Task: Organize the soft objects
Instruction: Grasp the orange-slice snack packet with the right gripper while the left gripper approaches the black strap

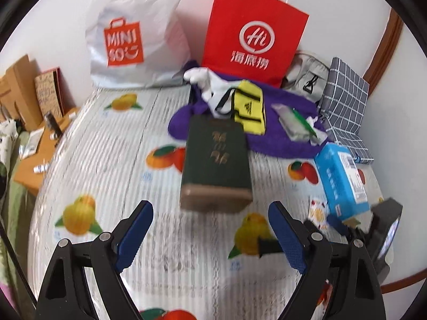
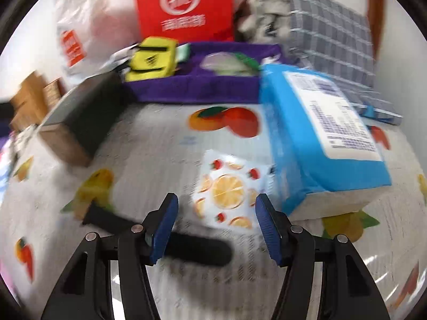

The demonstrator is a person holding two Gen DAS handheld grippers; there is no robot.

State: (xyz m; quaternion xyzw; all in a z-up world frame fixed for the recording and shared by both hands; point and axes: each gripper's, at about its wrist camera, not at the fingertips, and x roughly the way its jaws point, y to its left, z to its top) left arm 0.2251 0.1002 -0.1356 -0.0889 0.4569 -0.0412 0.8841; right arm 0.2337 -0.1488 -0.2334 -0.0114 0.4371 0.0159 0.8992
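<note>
Purple cloth [image 1: 280,144] bears one yellow pouch [image 1: 249,110]; both claws, left [image 1: 210,236] and right [image 2: 214,228], gape empty.

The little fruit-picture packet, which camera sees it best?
The right wrist view: the fruit-picture packet lies whole just ahead of the tongs. The left wrist view catches only a small piece beside the blue pack.

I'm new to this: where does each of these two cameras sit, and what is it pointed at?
Left wrist: on the left gripper, looking down along its open blue-padded fingers at a dark green box; the right gripper shows at its edge.
Right wrist: on the right gripper, open, aimed at a small lemon-print packet beside a blue tissue pack.
Shared: green box, tissue pack, red paper bag, fruit-print tablecloth.
</note>
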